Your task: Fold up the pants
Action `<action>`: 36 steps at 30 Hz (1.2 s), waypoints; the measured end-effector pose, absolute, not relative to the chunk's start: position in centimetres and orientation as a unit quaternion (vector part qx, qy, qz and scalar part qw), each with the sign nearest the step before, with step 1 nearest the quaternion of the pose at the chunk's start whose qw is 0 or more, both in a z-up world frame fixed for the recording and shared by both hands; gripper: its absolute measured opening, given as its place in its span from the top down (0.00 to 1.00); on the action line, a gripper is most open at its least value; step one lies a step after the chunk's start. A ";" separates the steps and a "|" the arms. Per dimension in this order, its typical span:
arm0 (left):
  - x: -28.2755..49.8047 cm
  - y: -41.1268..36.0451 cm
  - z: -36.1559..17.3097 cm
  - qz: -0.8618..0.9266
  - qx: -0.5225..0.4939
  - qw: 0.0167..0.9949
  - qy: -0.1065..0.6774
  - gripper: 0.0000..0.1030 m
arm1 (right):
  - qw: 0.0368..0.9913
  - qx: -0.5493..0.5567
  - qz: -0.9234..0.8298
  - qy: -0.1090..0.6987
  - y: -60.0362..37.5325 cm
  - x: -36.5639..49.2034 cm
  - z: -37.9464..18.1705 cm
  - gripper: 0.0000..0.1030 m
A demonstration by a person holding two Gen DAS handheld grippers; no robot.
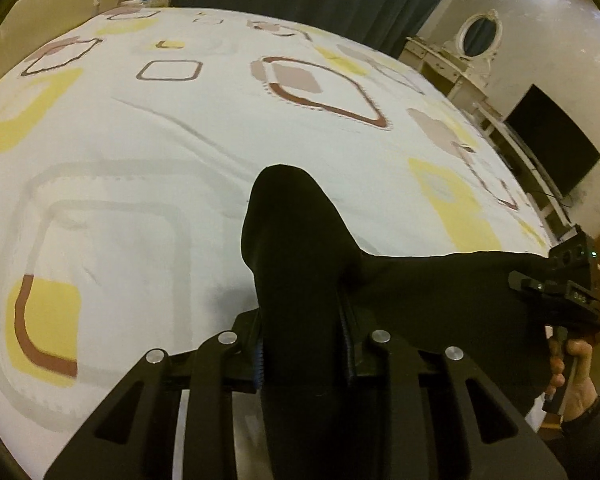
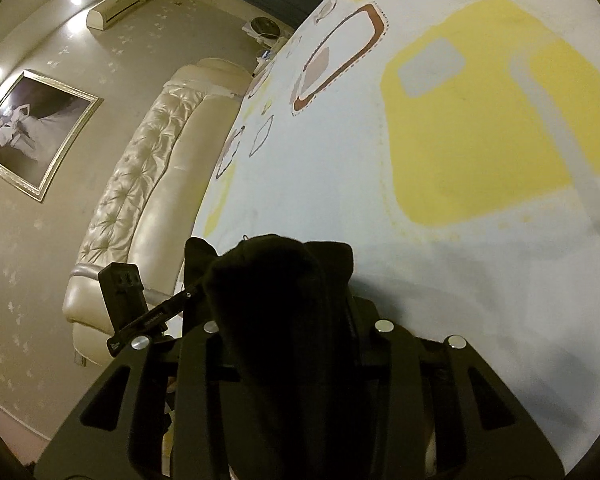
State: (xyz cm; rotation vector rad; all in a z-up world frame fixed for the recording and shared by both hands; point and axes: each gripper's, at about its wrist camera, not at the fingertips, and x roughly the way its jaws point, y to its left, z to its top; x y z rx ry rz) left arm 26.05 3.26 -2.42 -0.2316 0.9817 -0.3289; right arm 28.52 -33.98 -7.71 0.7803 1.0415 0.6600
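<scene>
The black pants (image 1: 300,248) hang lifted above the patterned bed sheet (image 1: 140,140). My left gripper (image 1: 304,344) is shut on one bunch of the black cloth, which stands up between its fingers and stretches right to the other gripper (image 1: 556,292). In the right wrist view my right gripper (image 2: 288,320) is shut on the pants (image 2: 276,280), whose cloth covers the fingers. The left gripper's body (image 2: 140,312) shows at the left, also on the cloth. The rest of the pants is hidden below the frames.
The bed sheet (image 2: 420,140) is white with yellow and brown shapes. A padded cream headboard (image 2: 148,184) lines one side. A dark screen (image 1: 552,140) on a white stand, a dressing table with an oval mirror (image 1: 480,34) and dark curtains stand beyond the bed.
</scene>
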 end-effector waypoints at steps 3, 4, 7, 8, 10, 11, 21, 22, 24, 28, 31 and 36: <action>27.1 3.7 -3.7 -0.148 -0.117 0.855 0.484 0.72 | 0.739 0.354 0.290 0.494 -33.6 30.2 -8.8 0.67; 27.3 3.8 -4.2 -0.148 -0.119 0.852 0.487 0.71 | 0.737 0.355 0.287 0.499 -33.5 30.5 -9.2 0.67; 27.1 4.0 -4.6 -0.151 -0.125 0.851 0.486 0.70 | 0.722 0.371 0.281 0.511 -34.0 30.8 -10.6 0.67; 27.0 4.1 -4.7 -0.153 -0.129 0.851 0.486 0.70 | 0.719 0.376 0.282 0.512 -34.1 30.8 -11.0 0.67; 27.0 4.3 -4.9 -0.155 -0.132 0.850 0.485 0.69 | 0.717 0.380 0.284 0.510 -34.2 30.8 -11.2 0.66; 27.0 4.3 -5.0 -0.156 -0.133 0.850 0.486 0.69 | 0.716 0.384 0.284 0.510 -34.2 30.7 -11.4 0.66; 26.9 4.5 -5.2 -0.157 -0.136 0.850 0.485 0.68 | 0.710 0.393 0.288 0.508 -34.6 30.5 -11.9 0.66; 26.9 4.5 -5.1 -0.158 -0.135 0.850 0.485 0.68 | 0.710 0.393 0.288 0.508 -34.6 30.5 -12.0 0.66; 26.9 4.6 -5.2 -0.158 -0.136 0.849 0.485 0.68 | 0.710 0.394 0.288 0.508 -34.6 30.5 -12.0 0.66; 26.9 4.6 -5.2 -0.160 -0.141 0.848 0.485 0.68 | 0.710 0.394 0.289 0.508 -34.7 30.6 -12.0 0.66; 26.9 4.6 -5.2 -0.160 -0.143 0.847 0.486 0.67 | 0.709 0.395 0.289 0.507 -34.9 30.6 -11.9 0.66; 26.9 4.7 -5.2 -0.161 -0.144 0.846 0.486 0.67 | 0.708 0.399 0.290 0.505 -35.0 30.6 -11.8 0.65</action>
